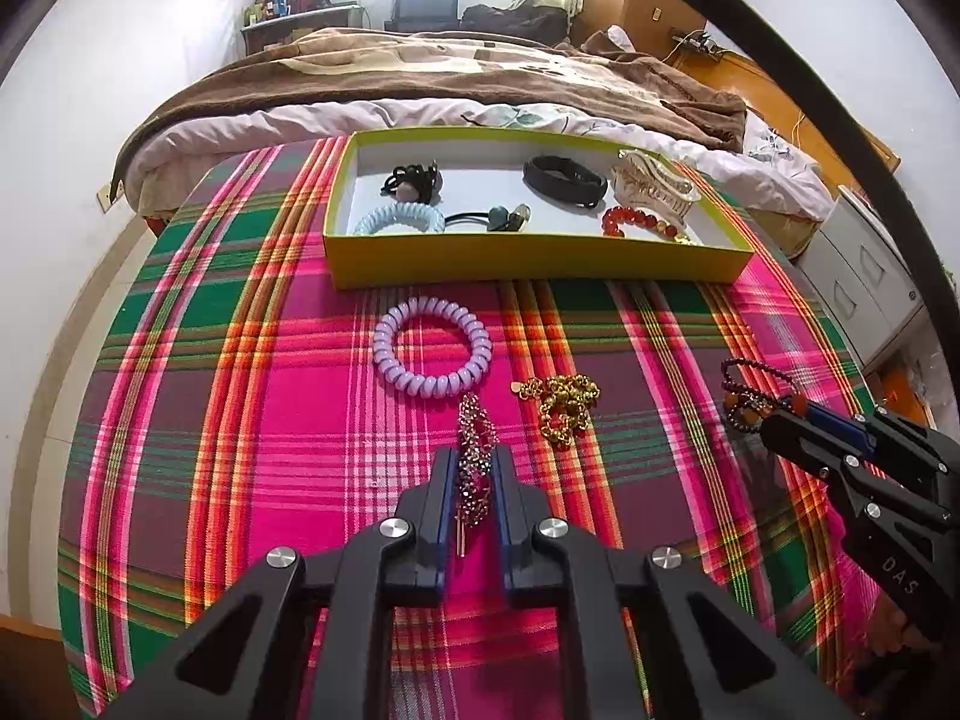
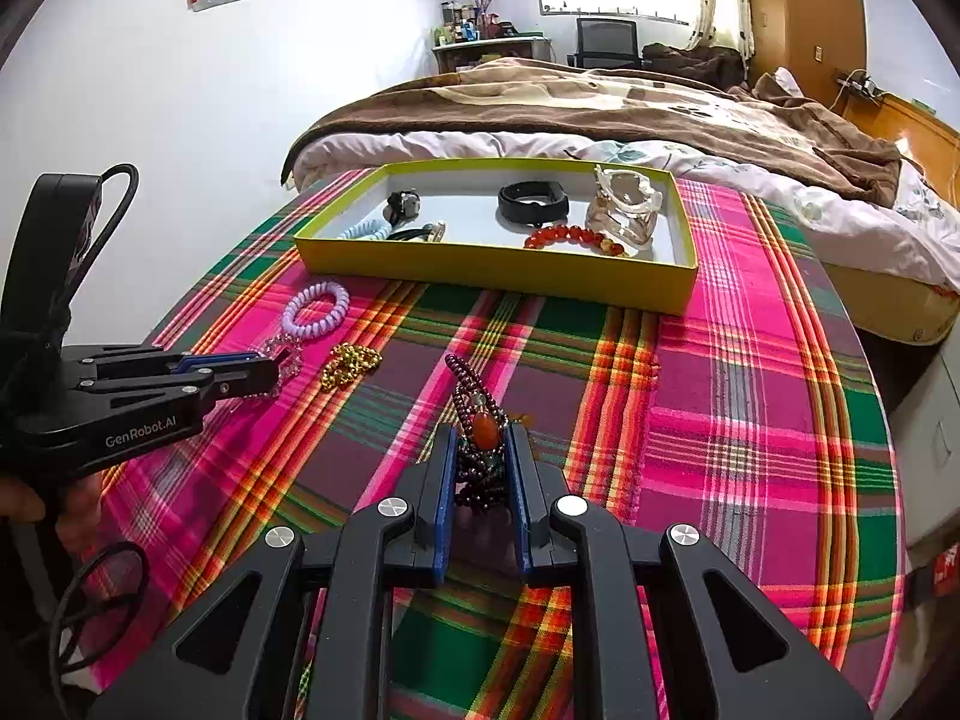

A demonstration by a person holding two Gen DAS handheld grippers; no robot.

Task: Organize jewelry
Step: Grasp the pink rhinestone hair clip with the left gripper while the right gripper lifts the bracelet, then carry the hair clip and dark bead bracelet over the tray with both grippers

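On the plaid tablecloth, my left gripper (image 1: 474,457) is shut on a sparkly pink-purple crystal bracelet (image 1: 474,423), which stands pinched between the blue pads. My right gripper (image 2: 483,433) is shut on a dark garnet bead bracelet (image 2: 465,381) with an orange bead; the right gripper (image 1: 774,420) also shows at the right of the left wrist view. A lilac coil hair tie (image 1: 432,385) and a gold chain bracelet (image 1: 564,408) lie loose in front of the yellow tray (image 1: 528,267). The tray holds black hair ties, a pale blue coil tie, a black band, a red bead bracelet (image 1: 642,221) and a clear claw clip.
The round table's edge curves close on the left and right. A bed with a brown blanket (image 1: 456,72) stands right behind the tray. Grey drawers (image 1: 864,276) are at the right. A person's hand (image 2: 78,507) holds the left gripper's handle.
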